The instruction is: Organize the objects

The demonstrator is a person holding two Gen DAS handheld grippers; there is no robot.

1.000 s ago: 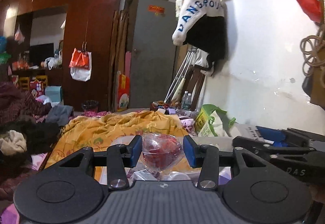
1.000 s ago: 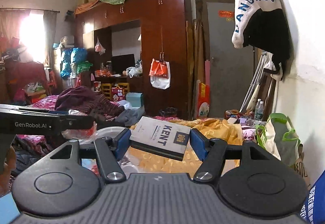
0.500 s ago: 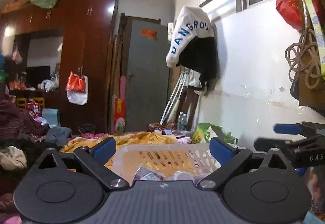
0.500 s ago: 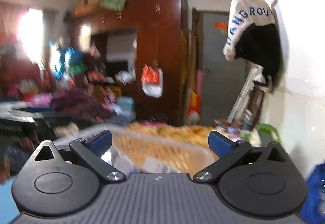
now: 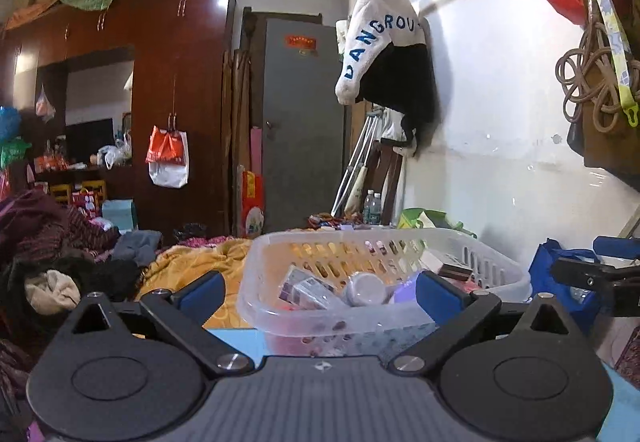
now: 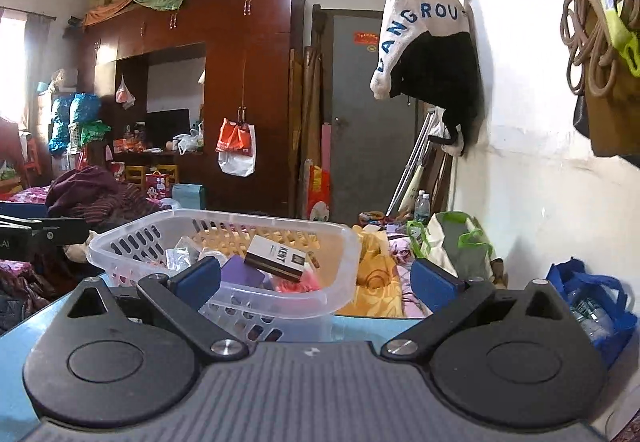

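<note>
Both tongs (image 5: 320,292) (image 6: 316,282) agape before basket (image 6: 344,242) on blue tabletop (image 6: 372,328)

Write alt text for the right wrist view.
Open, empty right tongs face a clear plastic basket resting on a blue surface. A KENT box lies tilted on top of the items inside. Behind it are a yellow blanket, a dark wooden wardrobe and a grey door.

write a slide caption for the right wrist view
Open right gripper behind a translucent white perforated plastic basket holding a white-and-brown KENT carton among other small items.
</note>
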